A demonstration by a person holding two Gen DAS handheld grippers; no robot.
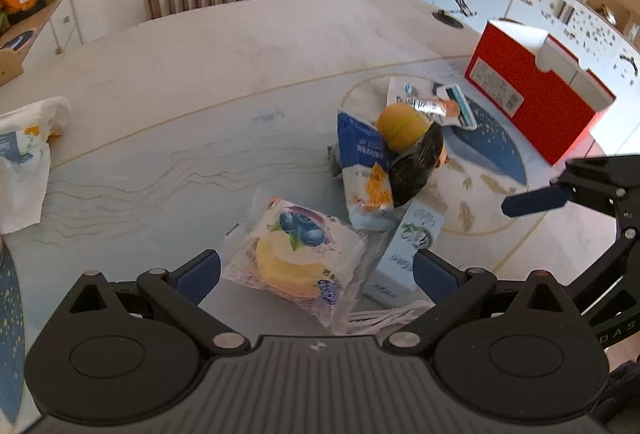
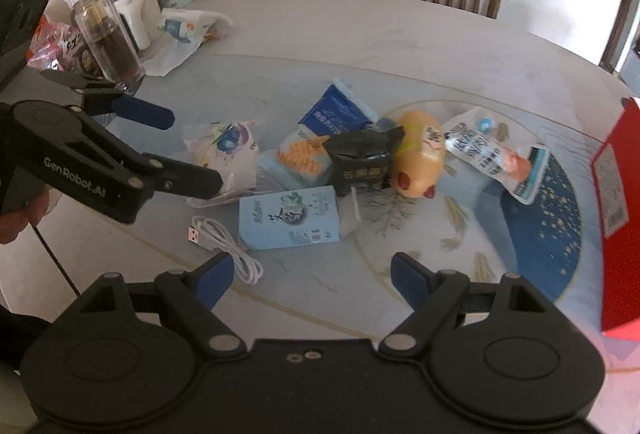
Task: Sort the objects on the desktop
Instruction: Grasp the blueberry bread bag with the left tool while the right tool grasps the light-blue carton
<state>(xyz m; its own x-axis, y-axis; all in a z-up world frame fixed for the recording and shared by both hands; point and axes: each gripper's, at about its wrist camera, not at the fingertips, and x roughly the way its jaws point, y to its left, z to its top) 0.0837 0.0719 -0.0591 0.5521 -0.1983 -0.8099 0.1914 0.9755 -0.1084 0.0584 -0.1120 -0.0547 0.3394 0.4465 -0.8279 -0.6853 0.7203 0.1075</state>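
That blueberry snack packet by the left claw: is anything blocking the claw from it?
Nothing visible. The left claw is open, with the blueberry packet right between its fingers; the light blue box only lies alongside.

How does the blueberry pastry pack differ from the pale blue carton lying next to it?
The blueberry pastry pack is a soft, crinkled plastic wrapper; the pale blue carton is a rigid box lying flat. The pack sits between the left gripper fingers; the carton lies beside them. Both rest on the table.
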